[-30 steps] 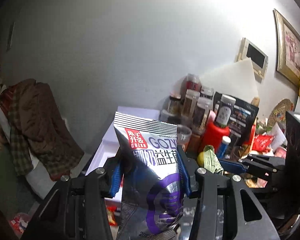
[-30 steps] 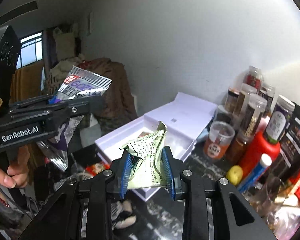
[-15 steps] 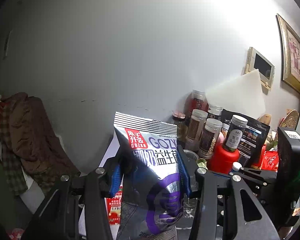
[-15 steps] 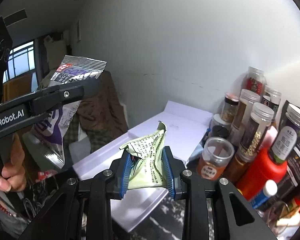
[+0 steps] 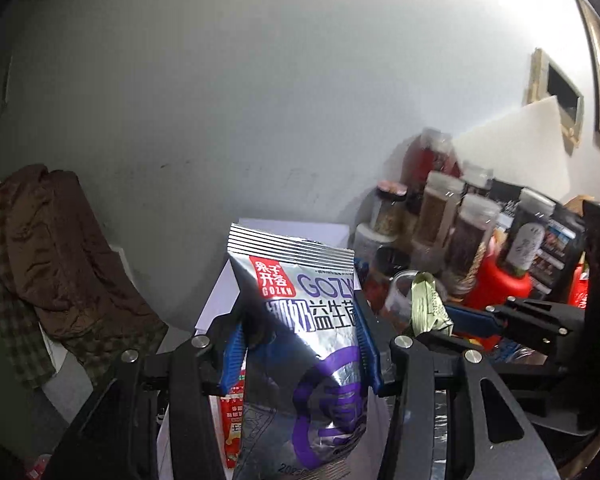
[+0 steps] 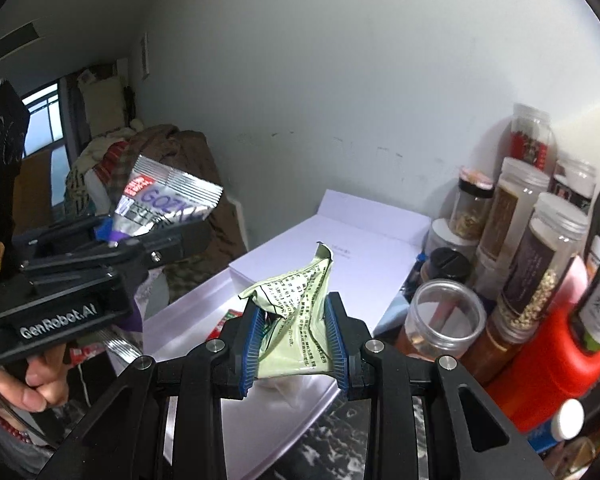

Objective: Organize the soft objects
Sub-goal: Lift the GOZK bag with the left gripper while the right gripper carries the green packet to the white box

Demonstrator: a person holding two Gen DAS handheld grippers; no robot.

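Cluttered table with spice jars [image 6: 520, 216] behind an open white box [image 6: 340, 248]: left gripper [image 5: 300, 344] clamps silver-purple snack bag [image 5: 312, 340], right gripper [image 6: 294, 344] clamps crumpled green packet [image 6: 296, 320], both mid-carry above the box; next likely lower and release inside.

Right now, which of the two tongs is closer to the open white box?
Right. The right tongs, holding a green packet, hang over the white box. The left tongs, with the silver bag, stand off its left side.
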